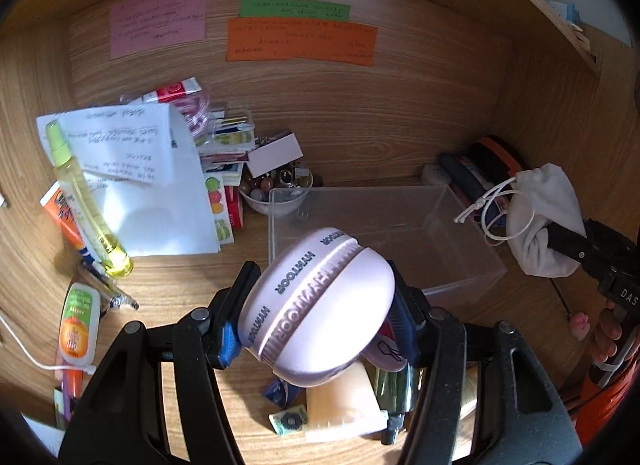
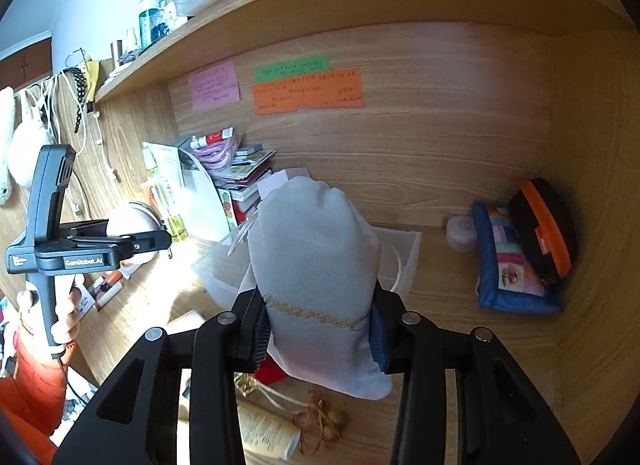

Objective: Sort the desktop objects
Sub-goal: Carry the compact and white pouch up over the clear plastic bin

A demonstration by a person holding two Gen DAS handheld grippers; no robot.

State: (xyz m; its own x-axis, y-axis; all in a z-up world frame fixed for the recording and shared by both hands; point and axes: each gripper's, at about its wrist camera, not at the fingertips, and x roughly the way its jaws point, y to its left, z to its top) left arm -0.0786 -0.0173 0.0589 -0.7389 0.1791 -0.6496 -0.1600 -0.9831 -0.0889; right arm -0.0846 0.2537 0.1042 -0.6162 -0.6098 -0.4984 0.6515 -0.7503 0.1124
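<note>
got my left claw (image 1: 316, 305) pinching the round lilac case (image 1: 320, 305) and my right claw (image 2: 320, 329) clamped on the white pouch (image 2: 316, 265), clear box (image 1: 460, 261) sitting just ahead and below both, left one nearer imo

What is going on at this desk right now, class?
A person is sorting a cluttered wooden desk with a handheld gripper in each hand. The left gripper is closed on a round lilac case printed HYMTOOR, held above the desk near a clear plastic box. The right gripper is closed on a pale drawstring pouch, also held in the air, in front of that box. Neither item is in the box, which looks empty.
</note>
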